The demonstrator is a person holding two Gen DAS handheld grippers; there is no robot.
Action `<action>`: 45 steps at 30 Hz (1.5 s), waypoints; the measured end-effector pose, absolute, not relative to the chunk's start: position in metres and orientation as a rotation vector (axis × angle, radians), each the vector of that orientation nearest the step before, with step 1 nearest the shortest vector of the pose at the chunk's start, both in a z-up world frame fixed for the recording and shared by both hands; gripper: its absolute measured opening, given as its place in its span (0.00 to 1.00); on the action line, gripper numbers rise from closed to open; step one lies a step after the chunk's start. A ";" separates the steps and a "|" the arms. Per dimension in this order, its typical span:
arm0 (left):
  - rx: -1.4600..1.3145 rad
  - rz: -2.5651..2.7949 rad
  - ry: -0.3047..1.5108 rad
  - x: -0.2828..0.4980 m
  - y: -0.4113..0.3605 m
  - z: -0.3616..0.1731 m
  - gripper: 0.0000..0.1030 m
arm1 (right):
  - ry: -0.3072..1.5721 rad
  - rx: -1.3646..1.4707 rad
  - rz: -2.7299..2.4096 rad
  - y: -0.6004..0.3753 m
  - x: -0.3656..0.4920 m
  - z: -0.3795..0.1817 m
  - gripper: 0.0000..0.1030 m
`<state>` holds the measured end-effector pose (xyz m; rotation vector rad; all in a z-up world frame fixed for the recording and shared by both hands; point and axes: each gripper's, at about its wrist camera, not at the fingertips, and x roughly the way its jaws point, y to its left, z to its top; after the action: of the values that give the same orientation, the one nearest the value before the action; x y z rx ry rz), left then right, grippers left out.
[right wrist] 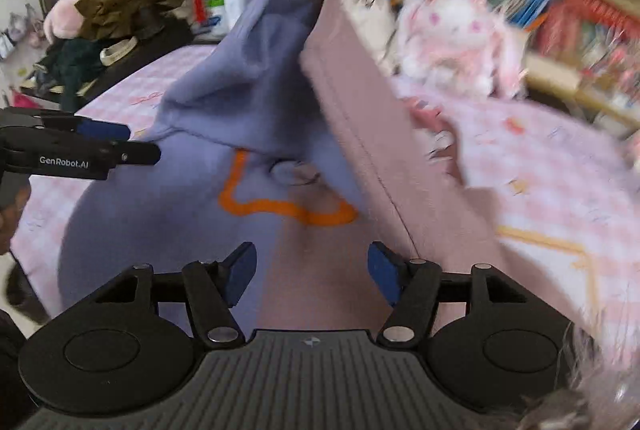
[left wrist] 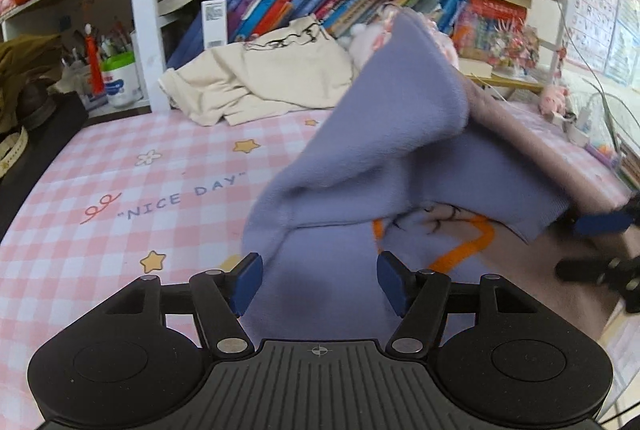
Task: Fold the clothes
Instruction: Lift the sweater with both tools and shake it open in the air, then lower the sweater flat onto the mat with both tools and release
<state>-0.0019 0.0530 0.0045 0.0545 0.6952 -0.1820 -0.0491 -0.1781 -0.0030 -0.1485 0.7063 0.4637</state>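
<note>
A lavender and dusty-pink garment [left wrist: 392,150] with an orange outline print [left wrist: 468,246] lies on the pink checked bed sheet [left wrist: 132,190]; part of it stands raised and folded over. My left gripper [left wrist: 320,280] is open and empty just above its near lavender edge. In the right wrist view the garment [right wrist: 248,102] rises in front, blurred; my right gripper [right wrist: 312,272] is open and empty over the lavender-pink seam. The left gripper [right wrist: 100,146] also shows at the left of the right wrist view, beside the garment's edge. The right gripper [left wrist: 600,246] shows at the far right of the left wrist view.
A cream garment [left wrist: 256,78] lies crumpled at the back of the bed under a bookshelf [left wrist: 320,2]. A pink plush toy [right wrist: 456,34] sits at the back right. Dark clothes [right wrist: 120,10] are piled at the left. A pen cup [left wrist: 116,70] stands by the shelf post.
</note>
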 end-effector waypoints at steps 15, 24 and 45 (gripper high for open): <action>0.021 -0.036 0.769 -0.029 0.051 -0.009 0.64 | 0.600 -0.454 0.298 -0.226 -0.049 0.000 0.57; -0.072 0.047 0.821 -0.039 0.057 -0.017 0.64 | 0.815 -0.436 0.168 -0.284 0.067 -0.016 0.05; -0.133 0.061 0.894 -0.024 0.058 -0.029 0.62 | 0.962 -0.015 0.197 -0.289 0.036 -0.038 0.42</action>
<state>-0.0239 0.0575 -0.0294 -0.1326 0.8942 0.0607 0.0360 -0.2889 -0.0384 -0.0153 0.9616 0.1973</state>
